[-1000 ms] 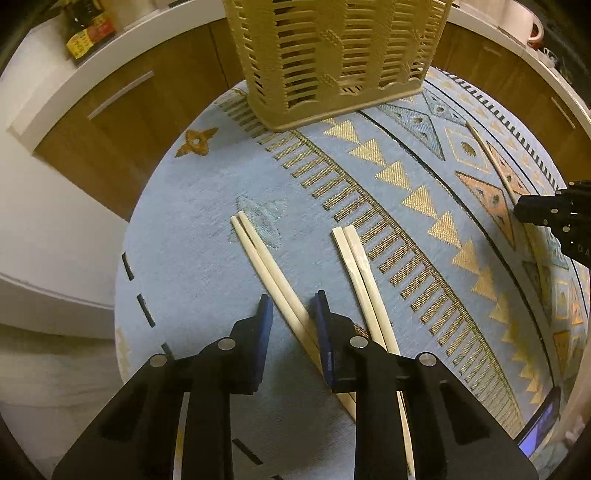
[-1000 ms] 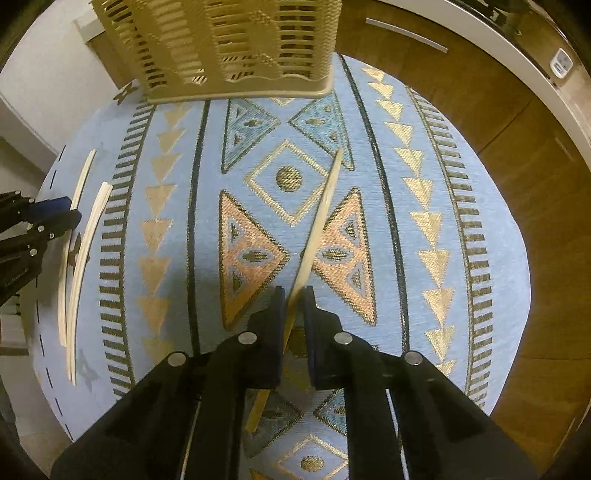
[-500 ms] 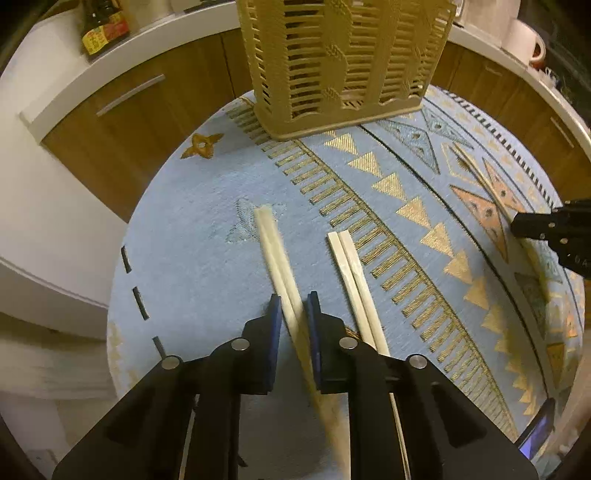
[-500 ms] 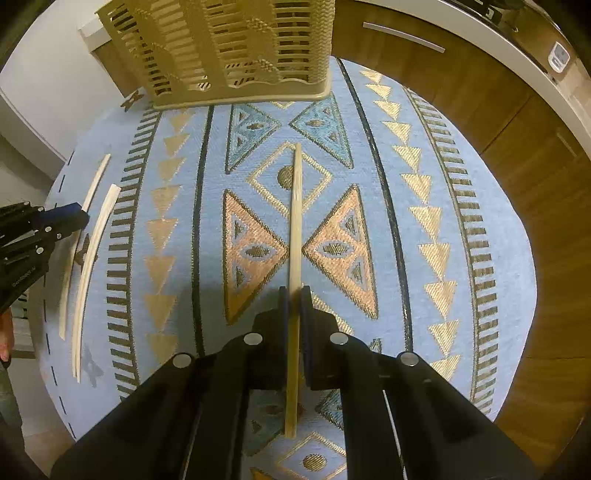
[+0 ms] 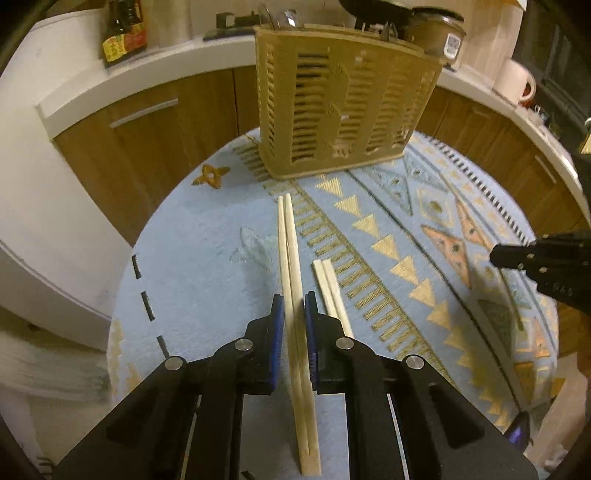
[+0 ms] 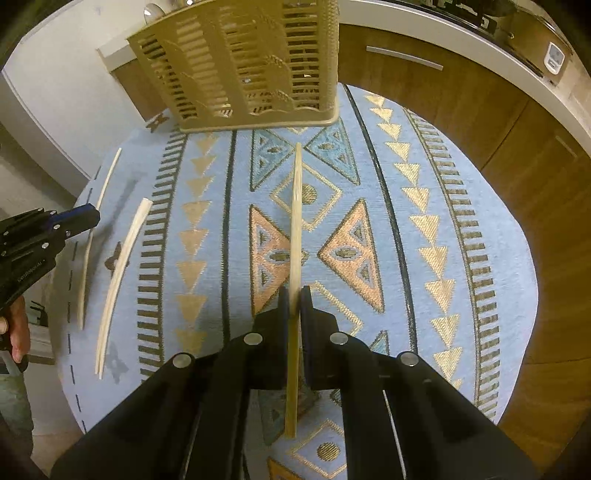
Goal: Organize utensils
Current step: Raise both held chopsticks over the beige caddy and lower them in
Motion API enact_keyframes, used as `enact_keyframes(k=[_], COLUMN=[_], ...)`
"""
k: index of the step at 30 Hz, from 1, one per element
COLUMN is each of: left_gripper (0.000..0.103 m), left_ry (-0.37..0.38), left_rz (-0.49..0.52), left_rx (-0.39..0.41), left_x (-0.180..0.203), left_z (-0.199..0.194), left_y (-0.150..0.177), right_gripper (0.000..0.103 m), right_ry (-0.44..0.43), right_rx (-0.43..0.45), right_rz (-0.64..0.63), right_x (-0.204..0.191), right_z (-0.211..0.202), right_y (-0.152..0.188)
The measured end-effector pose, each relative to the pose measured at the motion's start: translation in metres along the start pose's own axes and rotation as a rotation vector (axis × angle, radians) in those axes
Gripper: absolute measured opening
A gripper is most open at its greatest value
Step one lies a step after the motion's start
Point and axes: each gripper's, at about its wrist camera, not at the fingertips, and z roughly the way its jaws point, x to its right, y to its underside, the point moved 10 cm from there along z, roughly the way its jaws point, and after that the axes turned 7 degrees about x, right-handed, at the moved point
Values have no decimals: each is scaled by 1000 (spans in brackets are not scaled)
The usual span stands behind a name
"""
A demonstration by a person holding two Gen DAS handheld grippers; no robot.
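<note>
Nearest the left wrist camera, the left gripper (image 5: 294, 314) has its blue-padded jaws pinching a pair of pale chopsticks (image 5: 290, 254) somewhat behind the middle, so the long front part runs out toward twelve o'clock and the blunt ends hang back between the black arms; holding both sticks side by side in one pinch looks meant to keep them together as one bundle. Just beside it, at about one o'clock, a second pale pair (image 5: 327, 284) lies flat on the patterned blue cloth (image 5: 207, 280) that covers the round table, waiting its turn. In the right wrist view the right gripper (image 6: 294, 302) has its jaws pressed onto a darker bamboo chopstick (image 6: 296, 206), again gripped behind its middle, and the stick points at twelve o'clock, straight at the holder, which should make it easy to tip in tip-first or butt-first. The left gripper shows there at nine o'clock, with a bare hand (image 6: 16, 326) under it. Farther off, at twelve o'clock in both views, the beige slatted utensil basket (image 5: 343, 110) stands upright at the far edge of the table, with spoon bowls showing above its rim; I judge both loads are bound for it. Beyond stand wooden cabinets (image 6: 461, 122) and a white counter carrying a sauce bottle (image 5: 123, 33) and a mug (image 5: 515, 83).
</note>
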Motion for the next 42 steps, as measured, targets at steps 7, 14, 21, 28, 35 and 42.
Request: enact_keyframes(k=[7, 14, 21, 28, 35, 42], left_gripper=[9, 2, 1, 1, 1, 1], left_ry=[44, 83, 100, 150, 146, 154], left_rz=[-39, -58, -61, -61, 9, 31], left_rx=[95, 215, 241, 331, 535, 669], left_x=[5, 12, 18, 25, 43, 53], left_z=[-15, -42, -43, -61, -104, -134], left_y=[-19, -46, -53, -65, -105, -156], right_gripper=[5, 5, 5, 5, 5, 5], right_ry=[-74, -131, -180, -237, -268, -218], right_rx=[54, 151, 207, 308, 494, 701], right_rz=[25, -5, 11, 17, -31, -90], right_x=[-15, -29, -34, -36, -47, -55], right_z=[-4, -27, -39, -62, -100, -138], right_y=[-3, -18, -25, -40, -72, -115])
